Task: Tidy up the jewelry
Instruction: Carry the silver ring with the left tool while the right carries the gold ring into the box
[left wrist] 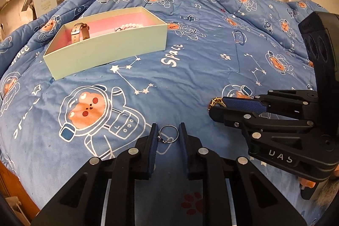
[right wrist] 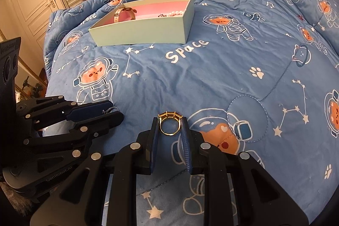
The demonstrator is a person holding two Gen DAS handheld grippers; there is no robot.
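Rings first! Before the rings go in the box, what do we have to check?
1. Right gripper has the gold ring pinched between its jaws: ok.
2. Left gripper is pinching the silver ring: cannot tell; the ring sits between the jaws.
3. Box is open on top: ok.
4. Bare pink space is left between the watch and the pearl bracelet: ok.
5. Nothing lies on the blanket on the way to the box: ok.
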